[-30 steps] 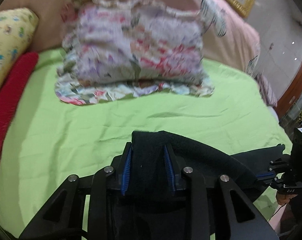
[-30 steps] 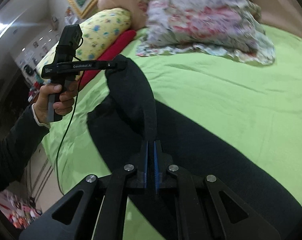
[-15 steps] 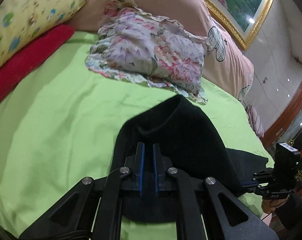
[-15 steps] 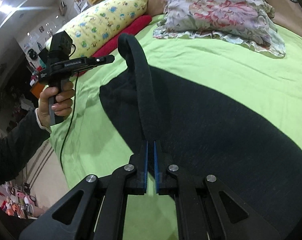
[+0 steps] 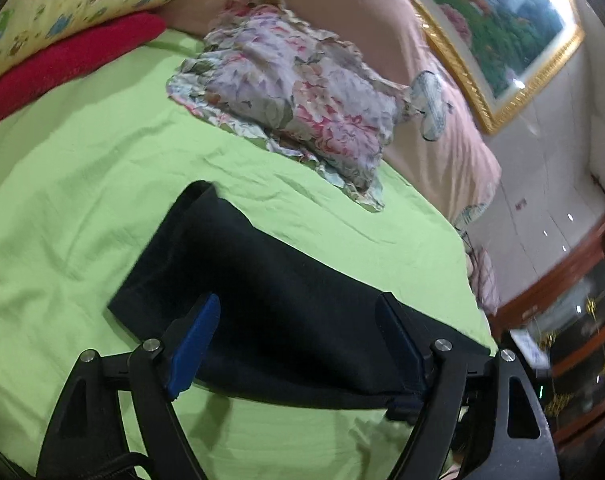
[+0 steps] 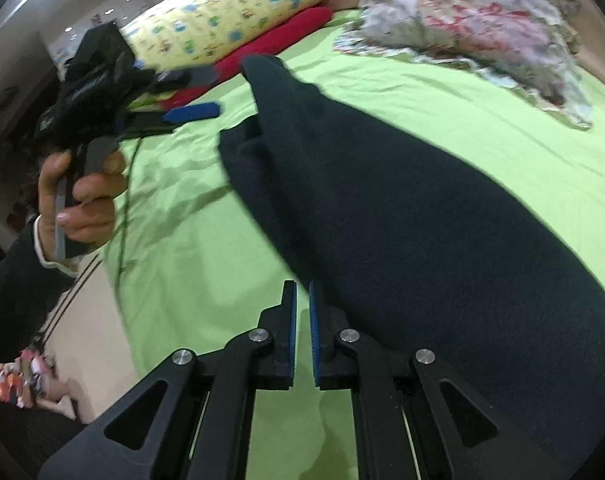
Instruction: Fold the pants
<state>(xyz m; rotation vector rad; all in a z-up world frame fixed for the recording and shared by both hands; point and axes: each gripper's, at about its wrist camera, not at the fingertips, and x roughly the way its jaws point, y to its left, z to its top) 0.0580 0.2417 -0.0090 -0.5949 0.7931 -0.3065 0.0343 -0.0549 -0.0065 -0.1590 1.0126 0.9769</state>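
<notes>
Open green sheet (image 5: 82,184) left of the pants (image 5: 286,304) and on to the near edge: clear passage. Far side blocked by floral pillow (image 5: 298,104); far left by red roll (image 5: 62,64) and yellow pillow (image 5: 74,4). Narrow sheet strip between pants and floral pillow.

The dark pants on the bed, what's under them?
The dark pants lie on the green bedsheet, which shows all around them. Whatever else might sit beneath the cloth is covered, so it cannot be seen.
</notes>
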